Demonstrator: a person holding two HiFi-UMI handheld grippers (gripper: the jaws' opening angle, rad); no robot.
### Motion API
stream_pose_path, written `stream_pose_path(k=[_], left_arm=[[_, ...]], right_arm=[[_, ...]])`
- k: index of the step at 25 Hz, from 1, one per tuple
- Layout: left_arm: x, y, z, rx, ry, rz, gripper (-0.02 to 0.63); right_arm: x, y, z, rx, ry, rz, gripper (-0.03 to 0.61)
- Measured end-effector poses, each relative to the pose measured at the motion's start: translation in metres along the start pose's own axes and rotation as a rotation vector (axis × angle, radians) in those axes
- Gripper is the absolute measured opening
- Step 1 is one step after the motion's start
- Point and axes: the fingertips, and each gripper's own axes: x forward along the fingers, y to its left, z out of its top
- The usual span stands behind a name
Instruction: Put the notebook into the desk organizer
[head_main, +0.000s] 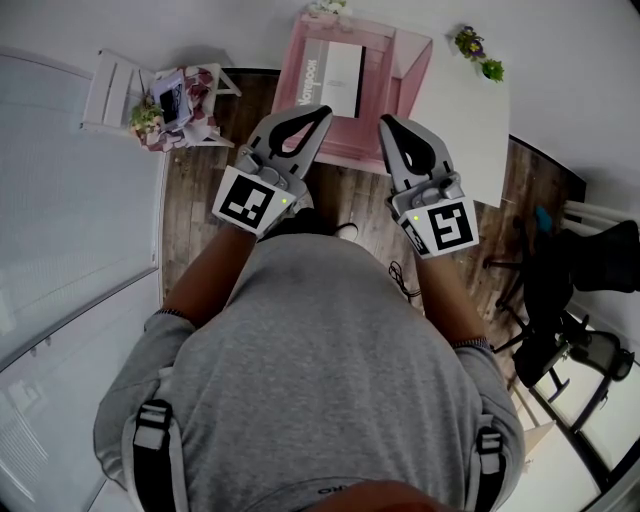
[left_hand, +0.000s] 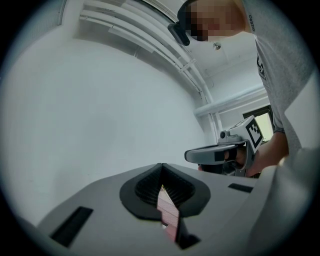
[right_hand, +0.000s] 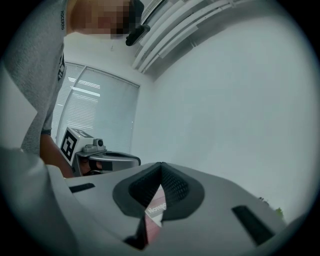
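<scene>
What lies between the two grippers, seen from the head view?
In the head view, the gap between the left gripper and the right gripper shows only the pink front edge of the organizer and, lower, wood floor.

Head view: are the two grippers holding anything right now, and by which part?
Nothing is held. The left gripper and right gripper are both shut and empty; the notebook lies in the pink desk organizer.

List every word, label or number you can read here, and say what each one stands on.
"Notebook": on the notebook cover, printed sideways along its left edge in the head view.
Print on the person's grey shirt: too small to read.
On the left gripper and right gripper: square markers only, no words.
</scene>
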Motion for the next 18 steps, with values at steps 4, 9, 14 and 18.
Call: stream_pose_path(k=[4, 9, 14, 18], left_arm=[[-0.0017, -0.0006, -0.0005, 0.002, -0.003, 0.003, 0.018], [-0.0028, -0.0003, 0.001, 0.0, -0.004, 0.008, 0.018], [-0.0011, -0.0005, 0.0005, 0.003, -0.005, 0.006, 0.018], [-0.0008, -0.0016, 0.001, 0.003, -0.007, 0.007, 0.018]], right_arm=[[0.0005, 0.0031, -0.0011, -0.007, 0.004, 0.006, 0.006], [-0.001, 0.0062, -0.0002, -0.005, -0.001, 0.009, 0.006], [-0.0002, 0.0082, -0.003, 0.005, 0.0, 0.017, 0.006], [-0.0007, 0.0083, -0.0012, -0.001, -0.006, 0.02, 0.006]])
